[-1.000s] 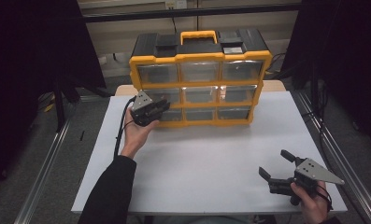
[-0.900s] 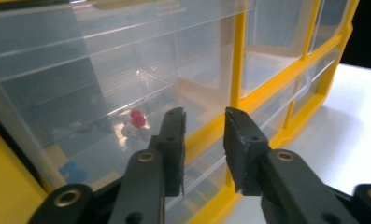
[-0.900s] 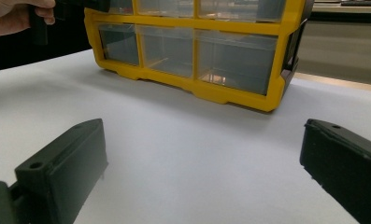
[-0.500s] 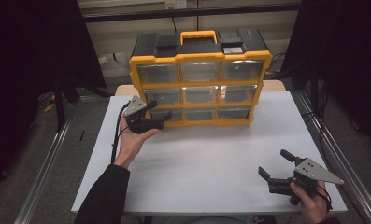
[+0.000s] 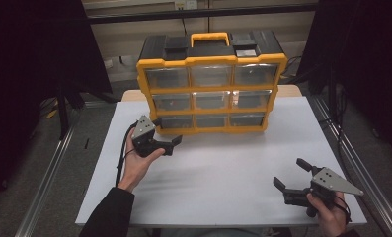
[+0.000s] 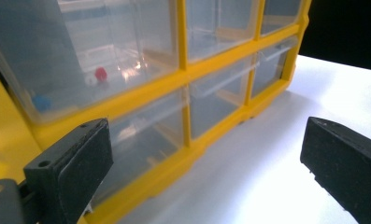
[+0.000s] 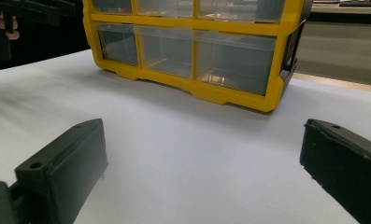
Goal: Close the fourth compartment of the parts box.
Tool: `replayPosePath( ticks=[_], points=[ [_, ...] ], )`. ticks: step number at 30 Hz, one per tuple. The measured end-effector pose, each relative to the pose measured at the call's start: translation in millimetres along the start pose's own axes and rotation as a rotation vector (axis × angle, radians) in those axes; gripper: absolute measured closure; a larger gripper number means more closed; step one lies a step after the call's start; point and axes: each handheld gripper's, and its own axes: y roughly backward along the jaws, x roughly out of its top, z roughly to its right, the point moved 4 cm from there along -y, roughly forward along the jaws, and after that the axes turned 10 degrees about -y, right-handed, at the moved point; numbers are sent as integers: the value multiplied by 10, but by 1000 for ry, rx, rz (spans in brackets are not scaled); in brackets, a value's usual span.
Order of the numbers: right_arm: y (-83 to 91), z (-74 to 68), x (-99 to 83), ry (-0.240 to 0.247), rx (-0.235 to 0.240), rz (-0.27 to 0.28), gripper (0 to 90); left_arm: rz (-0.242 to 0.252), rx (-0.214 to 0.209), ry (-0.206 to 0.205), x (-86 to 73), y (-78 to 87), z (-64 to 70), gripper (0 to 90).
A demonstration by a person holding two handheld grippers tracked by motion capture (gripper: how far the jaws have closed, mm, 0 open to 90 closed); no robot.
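Left gripper (image 5: pixel 168 139) released, jaws wide, empty, just beside organizer (image 5: pixel 211 89) bottom-left drawer (image 5: pixel 176 121). Right gripper (image 5: pixel 293 175) also released, empty, low over table (image 5: pixel 223 173), well apart.

**Dim room round my white table**

I'm at a white table (image 5: pixel 223 173) w/ a pale wood edge at the far side. Black curtains (image 5: pixel 35 49) hang left & right. Beige wall panels (image 5: pixel 124 29) sit behind, w/ a dark rail across. Grey floor (image 5: pixel 30 163), metal rails (image 5: pixel 48 173) along both sides. Light's low, brightest on the tabletop.
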Motion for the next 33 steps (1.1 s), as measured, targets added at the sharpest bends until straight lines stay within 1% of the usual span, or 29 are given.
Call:
replayPosePath(
  ticks=[1,2,3,4,5,6,7,8,9,10,11,12,13,14,15,16,18,19,20,21,22,24,25,26,27,28,30,31,33],
  points=[
    [-3,-1,1,1,-3,0,4,-14,28,-13,-24,34,8,22],
    [0,-2,-1,2,2,-1,4,-9,37,-8,-48,57,27,19],
    [0,0,-1,2,2,-1,4,14,-2,1,-69,77,43,20],
    [1,2,0,1,1,1,4,0,28,-9,-87,111,50,20],
    [1,4,-1,1,1,0,4,16,4,2,-100,125,63,21],
    [0,3,0,1,1,1,4,7,7,-6,-113,149,65,20],
    [0,2,0,-1,0,0,4,1,28,0,-124,173,79,20],
    [0,0,0,0,0,-1,4,11,5,17,-138,194,94,22],
    [2,-2,0,2,1,-1,4,2,37,10,-153,221,101,25],
    [3,-2,0,2,1,-1,4,-1,36,10,-171,246,114,25],
    [2,0,0,3,0,-1,4,13,8,15,-188,260,131,26],
    [1,1,-1,2,0,0,4,-5,33,9,-206,292,147,25],
    [1,2,0,2,0,0,4,-5,31,28,-223,311,172,25],
    [4,0,-1,0,0,-1,4,-3,32,29,-235,338,187,25],
    [5,0,-1,1,-1,-1,4,-4,40,22,-243,372,198,25],
    [7,-1,-2,-1,0,-2,4,16,25,11,-238,401,215,28],
    [8,3,-2,3,1,-3,4,24,57,-12,-208,473,257,25],
    [7,4,-2,3,0,-3,4,40,34,-9,-193,491,281,25],
    [5,2,-1,1,-2,-1,4,42,20,-17,-186,515,301,25],
    [6,-1,-2,1,-1,-2,4,49,17,-15,-186,538,326,25],
    [2,-4,-2,0,1,2,4,60,22,0,-188,555,355,25],
    [7,-1,-1,1,-4,1,4,47,40,0,-217,598,390,25],
    [8,1,-1,2,-3,0,4,43,37,9,-238,610,402,25],
    [8,2,-1,3,-5,0,4,44,1,6,-266,625,398,25],
    [7,1,-1,3,-5,1,4,39,9,25,-293,646,407,25],
    [9,-1,0,2,-5,1,4,33,31,27,-316,677,408,25],
    [7,-2,0,3,-3,2,4,32,35,26,-345,740,400,25],
    [8,0,0,4,-6,2,4,39,47,49,-347,763,409,25],
    [9,0,0,3,-4,0,4,48,57,60,-353,815,413,25]
  ],
)
